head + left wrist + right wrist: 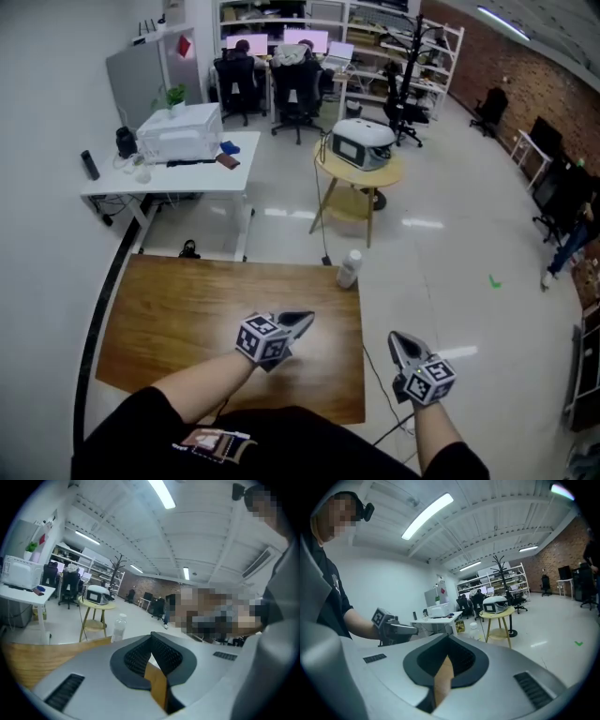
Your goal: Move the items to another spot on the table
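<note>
A clear plastic bottle (349, 268) with a white cap stands upright at the far right corner of the wooden table (187, 319). It also shows in the left gripper view as the bottle (119, 626), and in the right gripper view as the bottle (474, 629). My left gripper (305, 320) hovers over the table's near right part, jaws together and empty, a short way from the bottle. My right gripper (395, 337) hangs beyond the table's right edge over the floor, its jaws also together with nothing between them. The left gripper (411, 629) shows in the right gripper view too.
A white desk (187, 173) with a white box stands beyond the table at the left. A round yellow side table (361, 173) carrying a white appliance stands behind the bottle. A black cable (375, 375) runs on the floor by the table's right edge. Office chairs and shelves fill the back.
</note>
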A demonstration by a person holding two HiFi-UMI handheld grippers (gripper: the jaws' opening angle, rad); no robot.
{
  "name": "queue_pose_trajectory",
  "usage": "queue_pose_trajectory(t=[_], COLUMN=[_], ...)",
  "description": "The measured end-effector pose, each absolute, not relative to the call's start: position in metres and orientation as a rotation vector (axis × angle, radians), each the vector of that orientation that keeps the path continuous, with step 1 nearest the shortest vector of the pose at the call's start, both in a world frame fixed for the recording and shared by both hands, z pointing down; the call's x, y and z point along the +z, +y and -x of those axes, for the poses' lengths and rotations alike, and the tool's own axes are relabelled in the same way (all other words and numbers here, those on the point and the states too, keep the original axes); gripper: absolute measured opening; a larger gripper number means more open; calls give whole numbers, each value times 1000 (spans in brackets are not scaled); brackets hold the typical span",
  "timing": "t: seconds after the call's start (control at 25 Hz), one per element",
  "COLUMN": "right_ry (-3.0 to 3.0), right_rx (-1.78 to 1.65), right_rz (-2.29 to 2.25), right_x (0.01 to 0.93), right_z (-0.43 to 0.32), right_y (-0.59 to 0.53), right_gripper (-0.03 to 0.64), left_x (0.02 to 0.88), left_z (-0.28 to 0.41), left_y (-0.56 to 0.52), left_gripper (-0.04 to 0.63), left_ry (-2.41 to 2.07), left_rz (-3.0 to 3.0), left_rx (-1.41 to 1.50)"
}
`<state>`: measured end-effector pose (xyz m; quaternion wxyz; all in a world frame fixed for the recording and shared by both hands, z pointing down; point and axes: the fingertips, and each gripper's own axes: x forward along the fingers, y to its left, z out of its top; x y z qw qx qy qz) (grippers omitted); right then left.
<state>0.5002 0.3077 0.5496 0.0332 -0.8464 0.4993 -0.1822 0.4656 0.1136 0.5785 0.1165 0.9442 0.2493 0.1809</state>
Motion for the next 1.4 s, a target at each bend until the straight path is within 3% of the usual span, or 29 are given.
queue_pose_trajectory(t=[0.2, 0.24, 0.44, 0.68, 0.92, 1.0, 1.4], right_ry=[1632, 1646, 1650, 1544, 1472, 1457, 1552], right_rx=[-626, -638, -673, -712, -756, -754, -695], right_rz=[2518, 2508, 2494, 2482, 2465, 2463, 2430], right_x=[561, 563, 578, 602, 622, 626, 600], right_z=[-526, -527, -534, -533, -538, -539, -524], right_y=[322, 322, 325, 333, 355, 363, 361], right_gripper=[-8, -8, -8, -8, -8, -8, -8], left_x=[618, 628, 685, 741, 759, 758, 705], left_z=[-568, -585, -669, -743, -778, -783, -718], left_y=[134, 133, 122, 121, 122, 123, 156], left_gripper=[-8, 22, 325, 445, 441, 304, 290], left_ry=[562, 540, 443, 444, 349, 334, 465], left_rz=[-2876, -2892, -2918, -2952, -3010, -3033, -3018], left_rx=[641, 676, 801, 916, 880, 885, 818])
